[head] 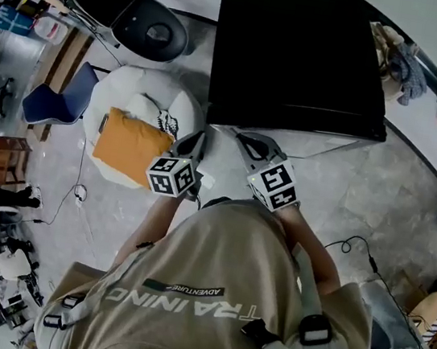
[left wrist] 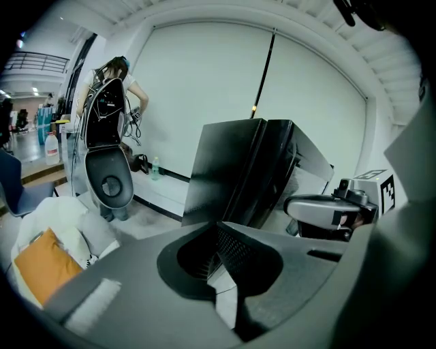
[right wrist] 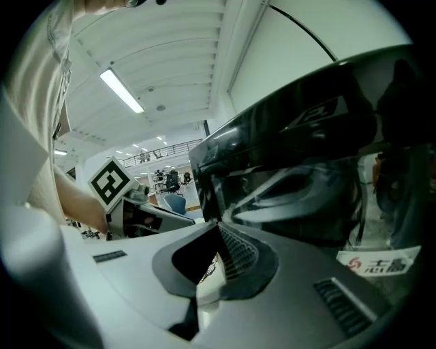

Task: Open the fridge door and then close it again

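Found a white beanbag (head: 153, 95) with an orange cushion (head: 125, 146) on the floor at far left, seemingly clear of any door swing. Held the left hand-held gripper (left wrist: 217, 222) with jaws pressed together on nothing, aimed at the black fridge (head: 297, 59) just ahead, likely in reserve. Held the right hand-held gripper (right wrist: 217, 223) likewise closed and empty near the glossy door, apparently shut and untouched, probably to hook its edge.
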Demonstrator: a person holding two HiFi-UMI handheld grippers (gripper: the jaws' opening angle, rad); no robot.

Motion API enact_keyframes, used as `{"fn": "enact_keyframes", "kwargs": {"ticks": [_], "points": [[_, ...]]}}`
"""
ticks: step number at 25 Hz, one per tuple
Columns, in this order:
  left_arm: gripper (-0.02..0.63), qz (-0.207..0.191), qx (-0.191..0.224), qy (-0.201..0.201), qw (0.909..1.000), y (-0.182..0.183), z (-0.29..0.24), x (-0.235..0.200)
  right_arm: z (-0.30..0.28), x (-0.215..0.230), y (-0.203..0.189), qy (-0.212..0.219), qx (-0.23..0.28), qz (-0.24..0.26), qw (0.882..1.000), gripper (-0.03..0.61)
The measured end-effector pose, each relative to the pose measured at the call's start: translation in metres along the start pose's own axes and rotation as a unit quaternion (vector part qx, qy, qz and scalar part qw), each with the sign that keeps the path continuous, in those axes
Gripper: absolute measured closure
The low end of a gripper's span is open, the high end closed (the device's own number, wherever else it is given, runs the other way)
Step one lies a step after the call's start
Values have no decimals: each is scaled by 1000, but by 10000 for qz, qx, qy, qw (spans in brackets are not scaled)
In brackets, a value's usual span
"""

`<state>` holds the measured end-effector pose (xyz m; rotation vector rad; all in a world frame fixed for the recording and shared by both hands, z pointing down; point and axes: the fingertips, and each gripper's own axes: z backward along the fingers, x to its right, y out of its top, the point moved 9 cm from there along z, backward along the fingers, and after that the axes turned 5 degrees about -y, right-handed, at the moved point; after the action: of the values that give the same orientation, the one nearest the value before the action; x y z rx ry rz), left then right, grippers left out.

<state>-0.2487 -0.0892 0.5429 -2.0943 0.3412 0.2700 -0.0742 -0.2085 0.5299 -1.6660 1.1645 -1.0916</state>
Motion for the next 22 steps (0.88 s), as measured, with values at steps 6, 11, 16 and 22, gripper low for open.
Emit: {"fn": "enact_keyframes", "kwargs": {"ticks": [6,11,16,22], "points": [[612,-40,-27,-173,9998,-3,15,-2,9,-12,-8,-274,-186,-165,9993,583],[612,-120,-88,-396,9991,-12,30,-4,15,-34,-8,-516,-394,-121,9978,583],[612,-159,94,-574,9982,-5,42,-1,27,-57,0,-866,-717,152,9935,583],[612,-388,400,-811,9951,16,53,-3,33,-75,26,-1056,-651,404,9915,583]]}}
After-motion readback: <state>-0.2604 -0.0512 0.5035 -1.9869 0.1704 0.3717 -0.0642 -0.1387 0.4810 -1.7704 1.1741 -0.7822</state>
